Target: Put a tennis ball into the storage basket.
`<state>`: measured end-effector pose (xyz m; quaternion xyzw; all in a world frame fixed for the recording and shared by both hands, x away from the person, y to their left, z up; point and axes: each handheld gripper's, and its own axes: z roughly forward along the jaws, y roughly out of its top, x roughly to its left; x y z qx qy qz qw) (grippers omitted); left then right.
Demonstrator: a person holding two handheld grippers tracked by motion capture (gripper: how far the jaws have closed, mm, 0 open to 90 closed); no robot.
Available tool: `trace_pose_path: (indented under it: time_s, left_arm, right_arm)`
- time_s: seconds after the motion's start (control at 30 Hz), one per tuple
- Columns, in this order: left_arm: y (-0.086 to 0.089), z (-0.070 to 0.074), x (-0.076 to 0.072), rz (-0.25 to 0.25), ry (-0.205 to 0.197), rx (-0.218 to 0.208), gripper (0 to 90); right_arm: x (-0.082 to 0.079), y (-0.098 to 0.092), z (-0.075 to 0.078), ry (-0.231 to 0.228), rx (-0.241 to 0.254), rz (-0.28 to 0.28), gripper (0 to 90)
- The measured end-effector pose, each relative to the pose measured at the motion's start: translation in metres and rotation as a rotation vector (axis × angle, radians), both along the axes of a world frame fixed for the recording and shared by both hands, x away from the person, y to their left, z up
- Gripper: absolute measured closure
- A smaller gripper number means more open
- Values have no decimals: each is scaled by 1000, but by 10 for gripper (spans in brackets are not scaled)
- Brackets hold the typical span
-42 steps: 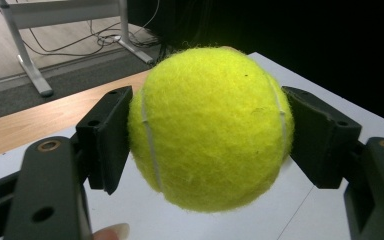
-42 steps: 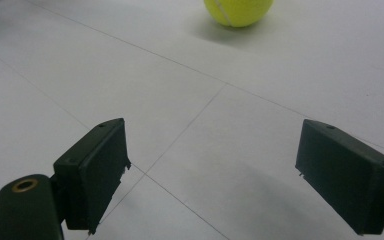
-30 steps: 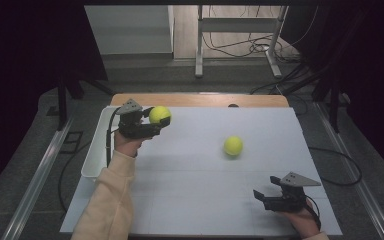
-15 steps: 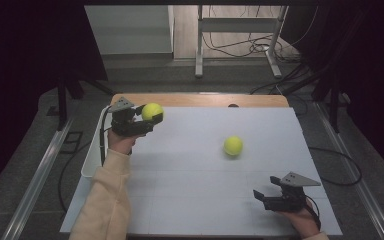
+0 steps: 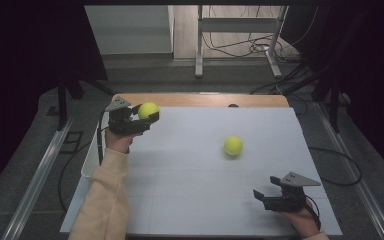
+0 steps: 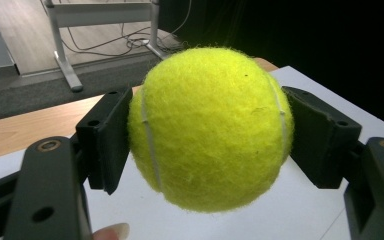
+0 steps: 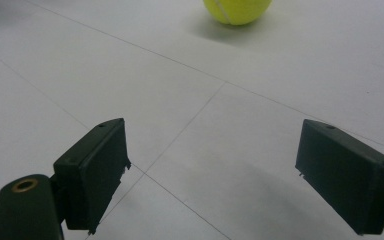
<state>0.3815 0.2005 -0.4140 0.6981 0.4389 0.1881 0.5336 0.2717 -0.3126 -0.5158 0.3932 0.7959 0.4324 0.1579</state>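
Nearest, the right gripper (image 5: pixel 261 196) rests on the white table (image 5: pixel 190 200), jaws wide apart. A loose tennis ball (image 5: pixel 233 145) lies mid-table. Farther left, the left gripper (image 5: pixel 147 117) clamps the held tennis ball (image 5: pixel 148 110), now shifted slightly leftward above a white bin (image 5: pixel 91 160), contents hidden.

Held tennis ball (image 6: pixel 210 127): bright yellow-green felt with a pale curved seam line. Second tennis ball (image 5: pixel 233 145): same yellow-green. Both grippers black, left gripper (image 5: pixel 147 116), right gripper (image 5: pixel 259 196), each with a grey plate on top. Tabletop (image 5: pixel 190 165) white with thin grid lines, far edge light wood. Sleeve (image 5: pixel 105 200) pale cream.
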Motion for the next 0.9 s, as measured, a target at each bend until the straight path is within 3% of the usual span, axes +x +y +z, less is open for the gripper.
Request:
trace_pose_path:
  time_s: [0.33,0.9]
  left_arm:
    - [15,-1,1,53,0,5,261]
    - [30,-2,2,99,8,10,261]
  right_arm:
    - [0,0,0,0,-2,0,139]
    - [0,0,0,0,1,-2,139]
